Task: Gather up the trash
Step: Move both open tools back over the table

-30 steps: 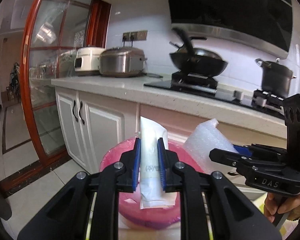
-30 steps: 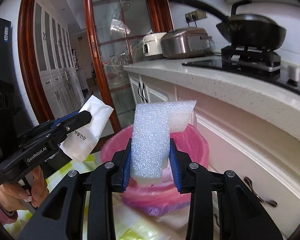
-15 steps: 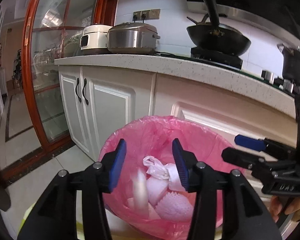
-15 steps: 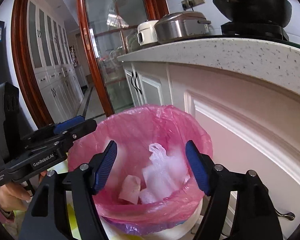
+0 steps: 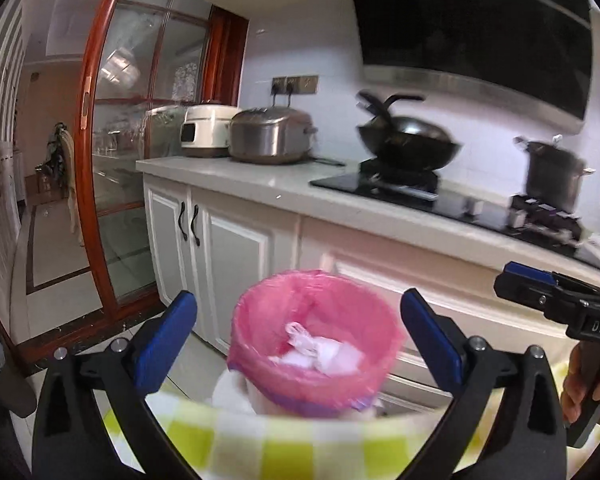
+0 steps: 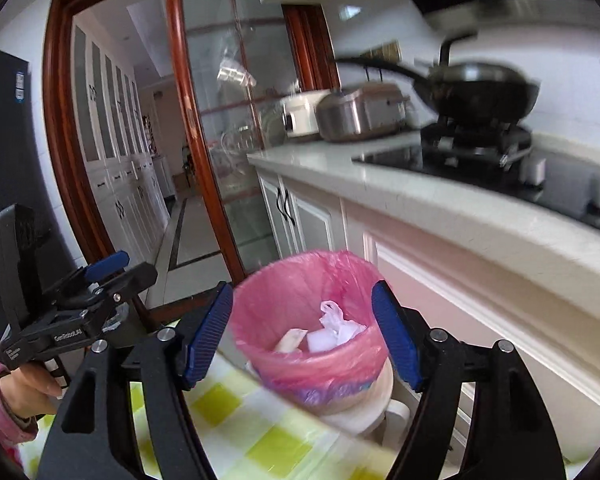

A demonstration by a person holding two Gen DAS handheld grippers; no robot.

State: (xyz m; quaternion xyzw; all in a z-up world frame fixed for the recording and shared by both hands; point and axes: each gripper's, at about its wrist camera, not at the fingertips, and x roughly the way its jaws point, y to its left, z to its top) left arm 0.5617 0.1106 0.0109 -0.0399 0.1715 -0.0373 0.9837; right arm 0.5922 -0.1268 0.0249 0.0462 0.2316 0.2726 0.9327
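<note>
Left gripper [image 5: 299,338]: jaws spread wide, having just been opening; nothing between the blue pads, the bin only seen through the gap.
Right gripper [image 6: 303,336]: jaws also spread, having just been opening; empty, with the bin framed between its 2 blue pads.
Hands: a hand in a pink sleeve [image 6: 28,388] grips the left tool's handle (seen from the right wrist camera); another hand [image 5: 588,380] holds the right tool at the edge of the left wrist view.
Tablecloth [image 6: 236,432]: yellow-green and white checks, nearest the cameras, below both tools.
Bin [image 6: 364,400]: a round cream bin just past the cloth's edge, standing in front of the white cabinets.
Bin liner [image 5: 320,340]: a translucent pink bag folded over the rim, with a purple tinge where it bunches below the rim.
Trash [image 6: 332,332]: white pieces lying at the bottom of the liner (a knotted white bag, foam-like lumps and a flat pale packet), blurred.
Cabinets [image 5: 228,256]: white doors with dark handles, behind the bin.
Counter [image 5: 260,184]: pale stone top carrying 2 rice cookers [image 5: 272,134] and a black wok [image 5: 408,148] on the hob.
Door [image 5: 96,160]: red wood frame with glass, farthest left.
</note>
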